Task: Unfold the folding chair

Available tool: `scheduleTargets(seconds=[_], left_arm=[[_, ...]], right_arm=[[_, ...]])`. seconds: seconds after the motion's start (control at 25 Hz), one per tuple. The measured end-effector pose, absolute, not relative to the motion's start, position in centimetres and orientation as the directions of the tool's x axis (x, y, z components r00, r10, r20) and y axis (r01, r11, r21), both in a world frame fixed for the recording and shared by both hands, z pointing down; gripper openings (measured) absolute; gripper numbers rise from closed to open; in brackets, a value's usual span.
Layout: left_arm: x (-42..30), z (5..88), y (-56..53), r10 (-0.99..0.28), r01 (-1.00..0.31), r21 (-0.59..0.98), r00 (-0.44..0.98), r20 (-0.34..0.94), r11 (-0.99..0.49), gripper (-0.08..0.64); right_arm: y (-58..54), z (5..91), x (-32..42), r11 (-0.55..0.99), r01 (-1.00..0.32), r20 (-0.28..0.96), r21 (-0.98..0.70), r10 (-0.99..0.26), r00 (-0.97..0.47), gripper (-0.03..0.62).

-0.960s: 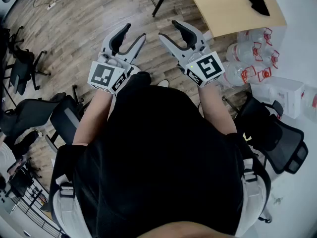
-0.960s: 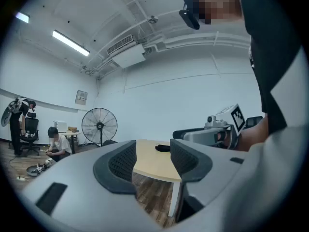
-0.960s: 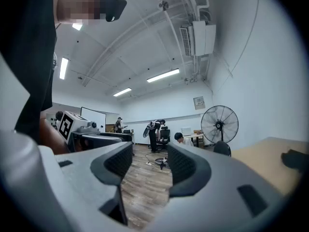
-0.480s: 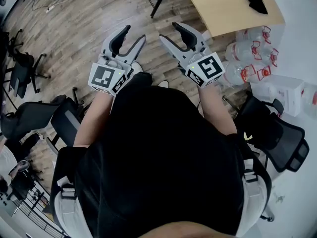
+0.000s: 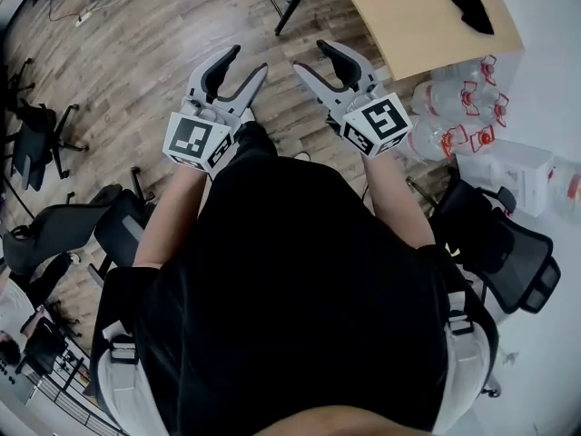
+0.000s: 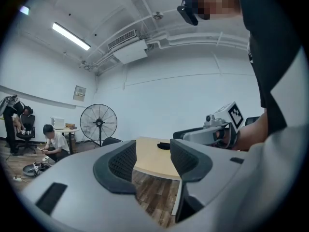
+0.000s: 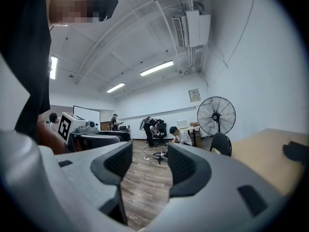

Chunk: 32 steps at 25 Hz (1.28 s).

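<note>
Grey left hand-held gripper and right hand-held gripper, side by side above wooden floor; jaws apart, empty; table near right.

The left gripper and right gripper have matt grey plastic shells. Their pads are black, rubbery-looking and finely dimpled. The floor is grey-brown wood plank, grainy and dull. The table has a smooth pale wood top. The jugs are clear glossy plastic. The box looks like white card. The office chair has a black mesh back. The person's top is matt black cloth. The fan has a wire guard.
</note>
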<state>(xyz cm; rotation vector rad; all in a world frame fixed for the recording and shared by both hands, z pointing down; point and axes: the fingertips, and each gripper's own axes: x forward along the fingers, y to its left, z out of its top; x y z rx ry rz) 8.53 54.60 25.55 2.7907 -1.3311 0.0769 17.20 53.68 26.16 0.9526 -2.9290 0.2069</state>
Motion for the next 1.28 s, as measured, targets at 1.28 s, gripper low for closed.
scheduleTargets(seconds=[1.28], left_arm=[[-7.0,26.9,23.2,-0.729,-0.733,0.088,0.68,0.081,-0.674,0.213]], right_arm=[[23.2,28.4,4.2,0.706,-0.69,0.207,-0.159,-0.66,-0.722,0.229]])
